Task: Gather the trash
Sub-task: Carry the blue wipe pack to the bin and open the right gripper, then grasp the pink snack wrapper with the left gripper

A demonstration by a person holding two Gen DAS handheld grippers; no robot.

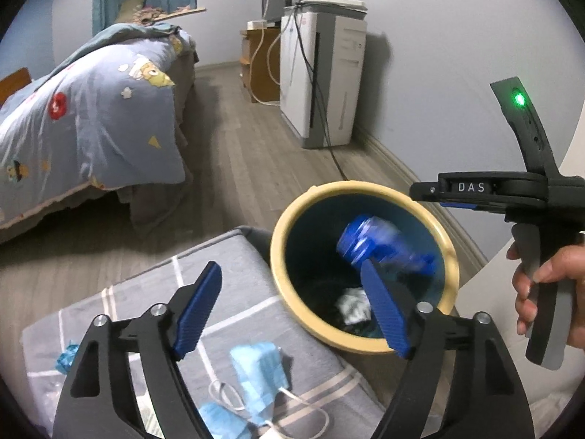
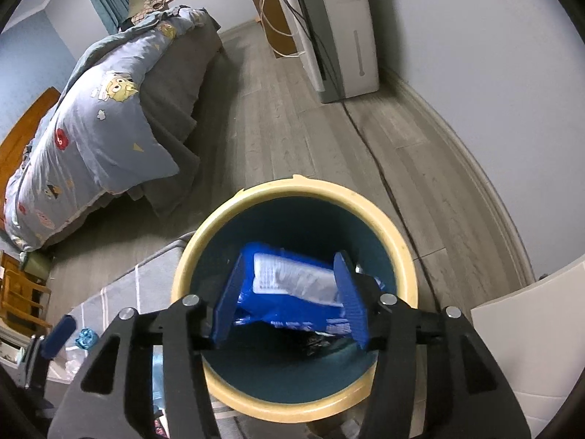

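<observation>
A round bin with a cream rim [image 1: 278,285] [image 2: 256,192] and dark teal inside stands on the floor. A blue snack wrapper [image 1: 376,245] [image 2: 289,289] is blurred in mid-air inside the bin's mouth, between the spread fingers of my right gripper [image 2: 289,303], which hangs open right over the bin. My left gripper [image 1: 292,307] is open and empty above the edge of a grey checked cushion [image 1: 226,256]. Blue face masks [image 1: 259,366] with white loops and a small blue scrap [image 1: 65,356] lie on the cushion. Crumpled white paper [image 1: 353,305] lies in the bin.
A bed with a blue cartoon quilt [image 1: 84,117] fills the left. A white appliance [image 1: 321,73] with a black cable stands by the wall, a wooden cabinet [image 1: 259,62] behind it. Wood floor lies between. The right tool's handle and hand [image 1: 541,278] are at the right.
</observation>
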